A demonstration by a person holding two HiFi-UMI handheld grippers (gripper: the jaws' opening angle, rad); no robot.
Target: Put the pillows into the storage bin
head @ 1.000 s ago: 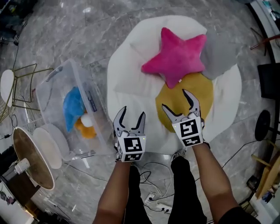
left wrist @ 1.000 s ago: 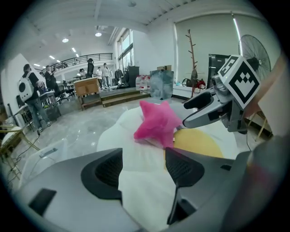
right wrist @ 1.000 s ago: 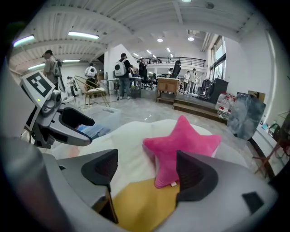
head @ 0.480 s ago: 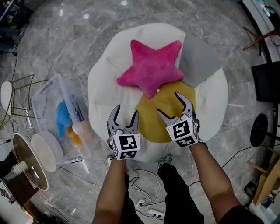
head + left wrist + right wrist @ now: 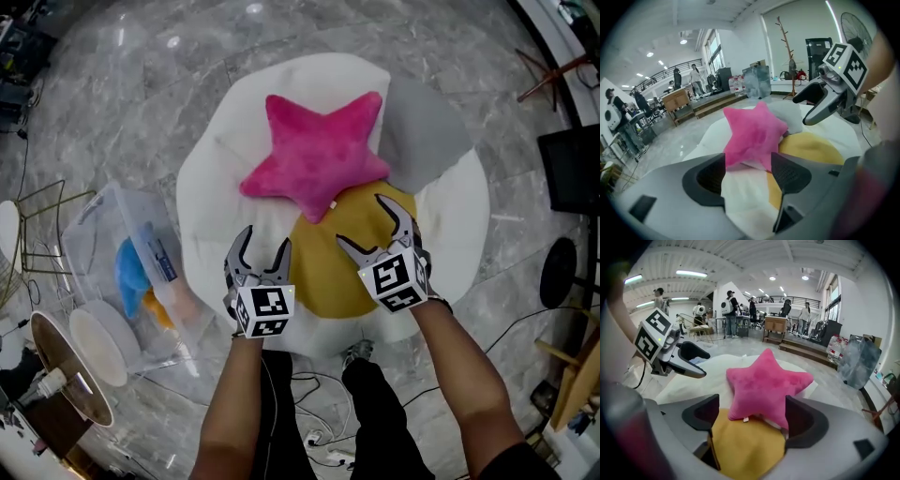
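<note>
A pink star pillow lies on a big white cushion, overlapping a round yellow pillow and a grey pillow. The clear storage bin stands on the floor to the left, with blue and orange soft things inside. My left gripper hangs open over the white cushion, just short of the star. My right gripper is open above the yellow pillow; its jaws have just been opening and grip nothing. The star lies just beyond them.
A round wooden side table and a white disc sit below the bin, with a gold wire frame to its left. Cables trail by the person's feet. Dark furniture lines the right edge. People stand far off.
Both grippers have moved forward over the white cushion toward the star and yellow pillow. The bin has slid further left in the head view. The right jaws stand slightly wider.
</note>
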